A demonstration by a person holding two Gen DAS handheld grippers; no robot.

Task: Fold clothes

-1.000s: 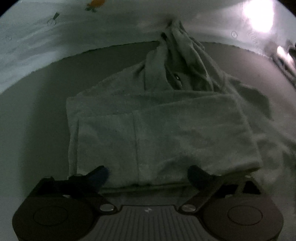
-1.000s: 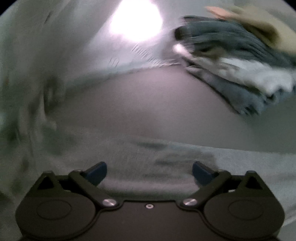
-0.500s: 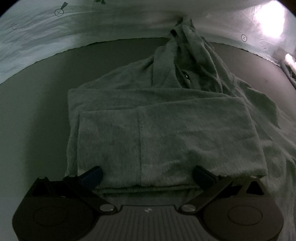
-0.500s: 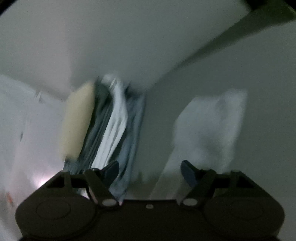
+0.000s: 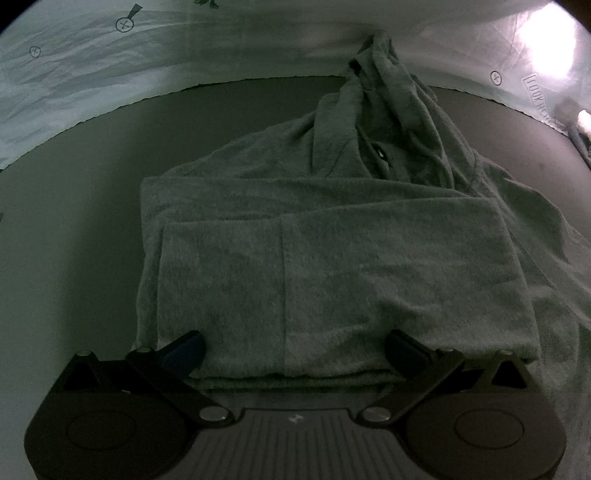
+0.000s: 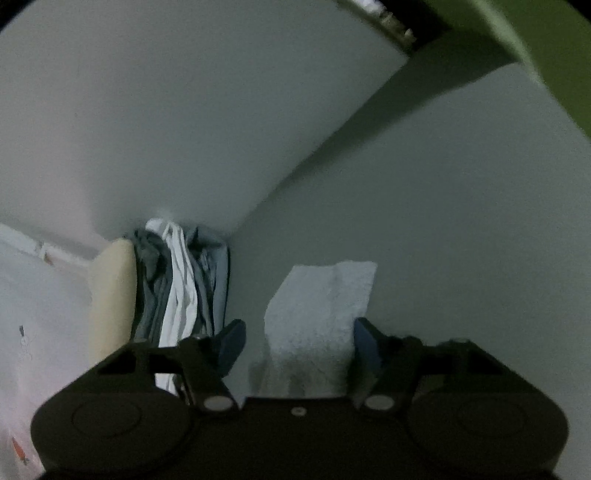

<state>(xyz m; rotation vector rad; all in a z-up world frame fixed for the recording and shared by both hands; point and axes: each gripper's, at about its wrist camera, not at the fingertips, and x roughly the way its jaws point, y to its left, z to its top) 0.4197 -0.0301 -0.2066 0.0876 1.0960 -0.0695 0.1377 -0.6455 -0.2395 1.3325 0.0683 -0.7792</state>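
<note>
A grey garment (image 5: 332, 266) lies partly folded on the dark table (image 5: 74, 229), its hood end bunched up at the far side. My left gripper (image 5: 295, 347) hangs open over the near edge of the folded part, one finger at each side, gripping nothing. In the right wrist view the picture is rolled on its side. My right gripper (image 6: 297, 339) has its jaws closing. A white folded cloth (image 6: 321, 306) shows between its fingers; the right pad sits at the cloth's edge and the left pad stands apart from it.
A stack of folded clothes (image 6: 184, 288), blue, white and grey with a beige piece (image 6: 110, 295) on top, stands just left of the right gripper's left finger. A pale printed sheet (image 5: 147, 66) borders the table's far edge. A green surface (image 6: 535, 33) fills the upper right corner.
The right gripper swung away from the grey garment, rolled over, and now faces the stack and the white cloth with narrower jaws. The left gripper kept still over the garment.
</note>
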